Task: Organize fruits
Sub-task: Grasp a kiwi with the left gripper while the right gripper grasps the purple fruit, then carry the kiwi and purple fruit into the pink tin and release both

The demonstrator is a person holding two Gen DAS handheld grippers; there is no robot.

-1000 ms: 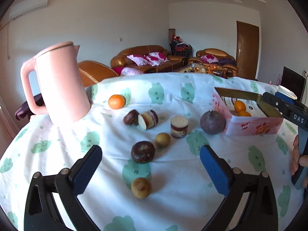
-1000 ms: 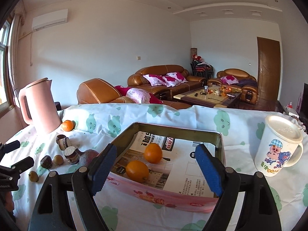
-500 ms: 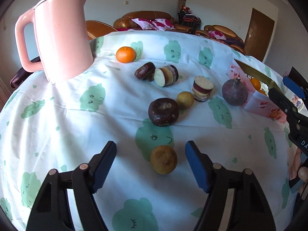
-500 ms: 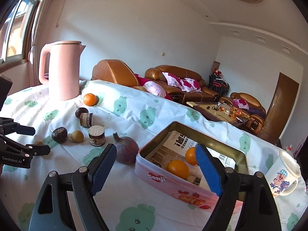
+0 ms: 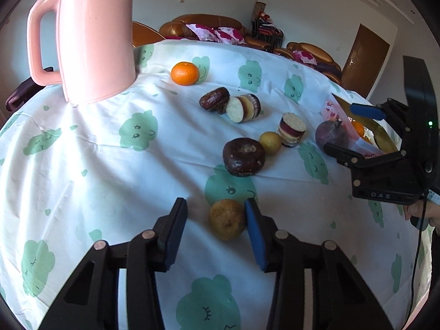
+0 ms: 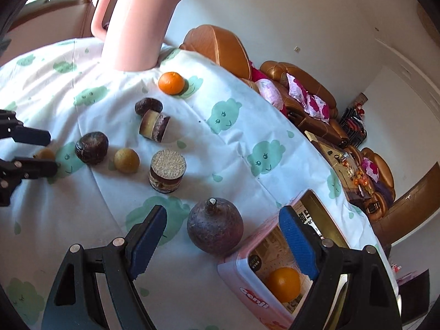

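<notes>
My left gripper [image 5: 216, 216] is open around a small yellow-brown fruit [image 5: 227, 219] on the tablecloth; its right pad touches the fruit and the left pad stands apart. My right gripper [image 6: 224, 231] is open with a dark purple pomegranate [image 6: 215, 228] between its fingers, touching neither. A pink tin [image 6: 254, 299] holding an orange [image 6: 283, 284] sits right of the pomegranate. Another orange [image 5: 184, 73], a second yellow fruit [image 5: 270, 143] and several cakes lie further out. The left gripper also shows in the right wrist view [image 6: 45, 151].
A pink kettle [image 5: 93, 35] stands at the far left of the table. A chocolate donut [image 5: 244, 156], a layered cake round [image 5: 292, 129], a cut cake roll [image 5: 244, 107] and a dark pastry [image 5: 214, 100] lie between the fruits. Sofas stand behind the table.
My left gripper has moved forward and narrowed around the near yellow-brown fruit. My right gripper has swung left and down from over the tin to straddle the pomegranate.
</notes>
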